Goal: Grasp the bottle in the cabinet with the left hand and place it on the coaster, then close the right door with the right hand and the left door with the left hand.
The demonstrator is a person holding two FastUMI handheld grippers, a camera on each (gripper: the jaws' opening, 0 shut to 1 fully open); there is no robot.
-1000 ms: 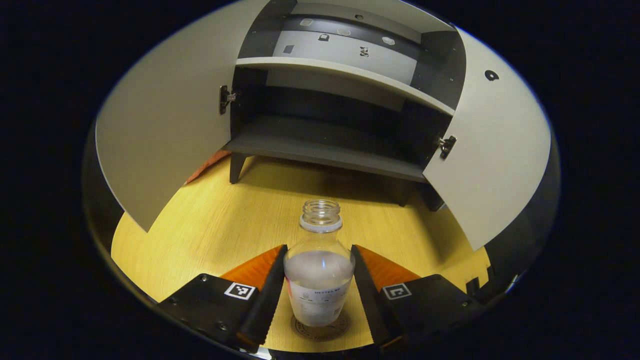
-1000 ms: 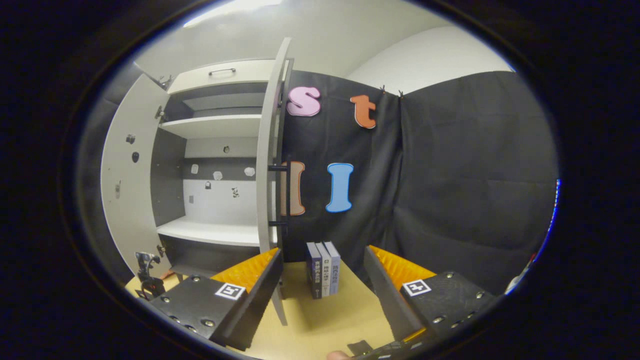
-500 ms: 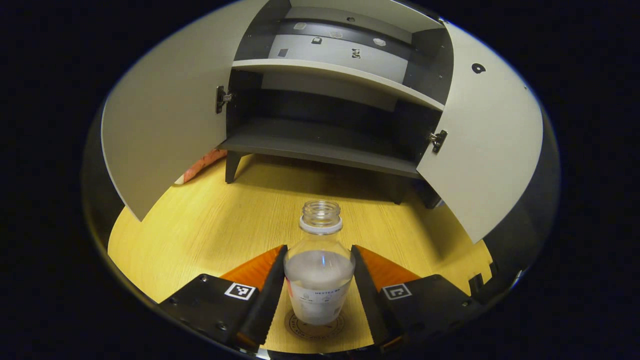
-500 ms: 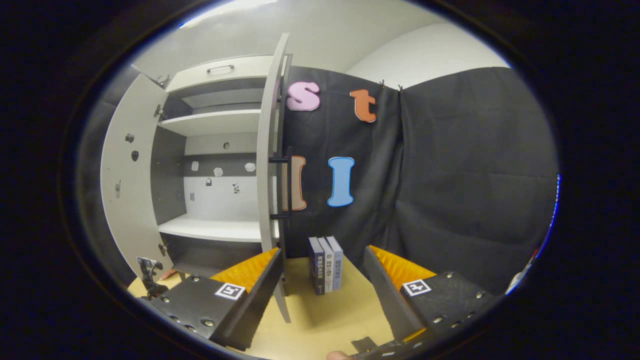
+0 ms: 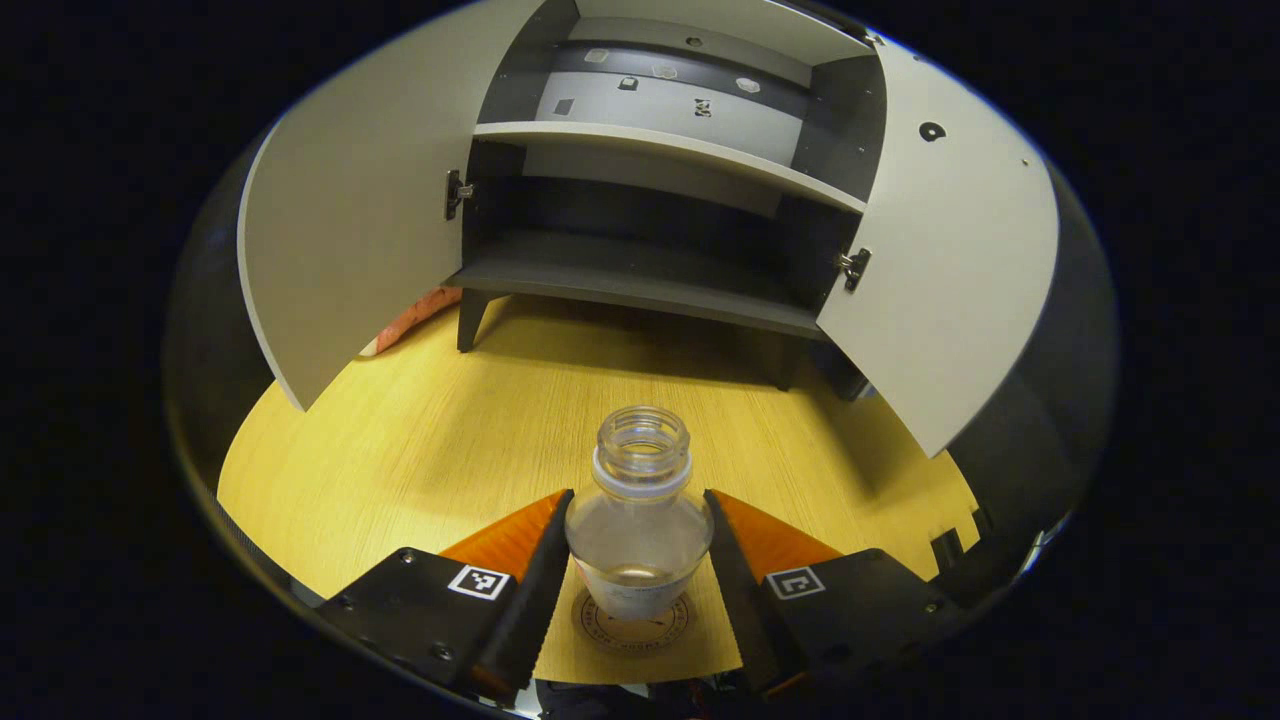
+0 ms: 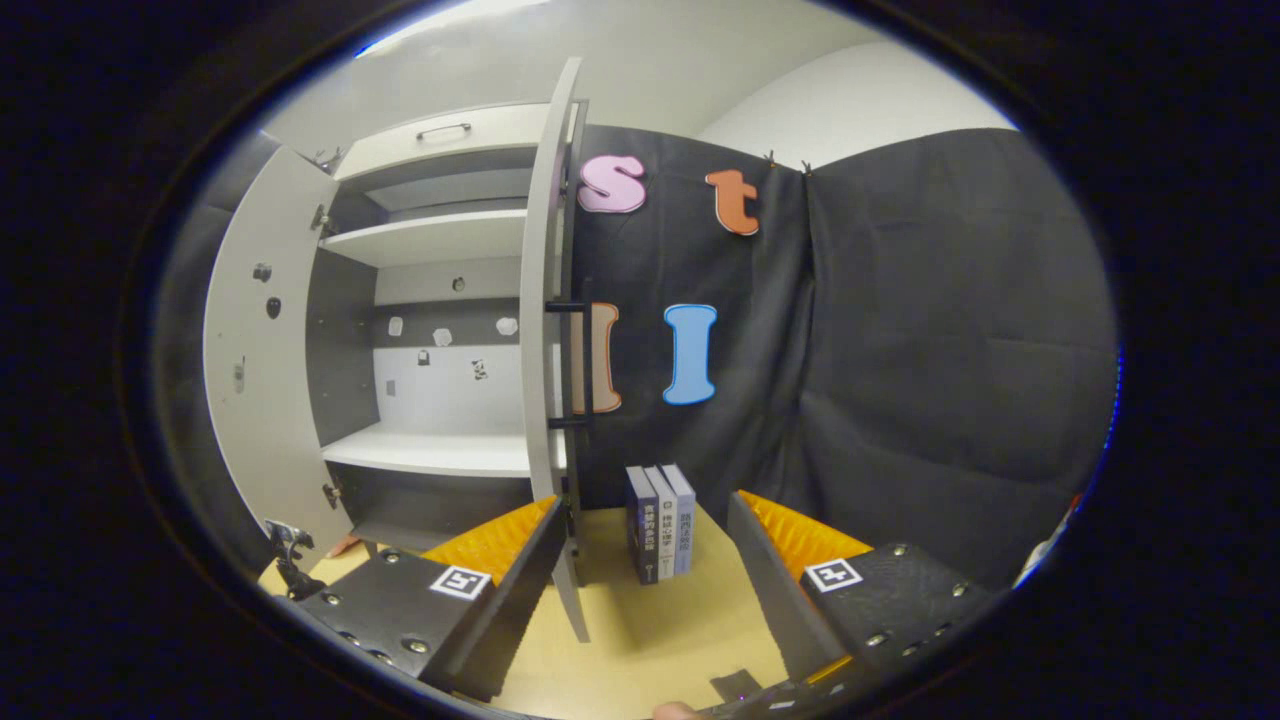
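Bottle (image 5: 640,525) on coaster (image 5: 632,628) | clear, rigid, open-topped, slippery, likely light | left gripper (image 5: 637,560) fingers pinching its belly | right gripper (image 6: 648,560) fingers spread, empty

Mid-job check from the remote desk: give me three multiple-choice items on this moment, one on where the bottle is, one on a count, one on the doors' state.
1. Where is the bottle?
A. on the cabinet shelf
B. on the coaster, between the left tool fingers
C. lying on the table

2. How many books stand by the right door?
A. one
B. three
C. five

3. The cabinet doors are:
A. both open
B. both closed
C. only the left closed

Answers:
1 B, the bottle stands upright on the round coaster.
2 B, three spines show.
3 A, both doors swing outward and the shelves show.
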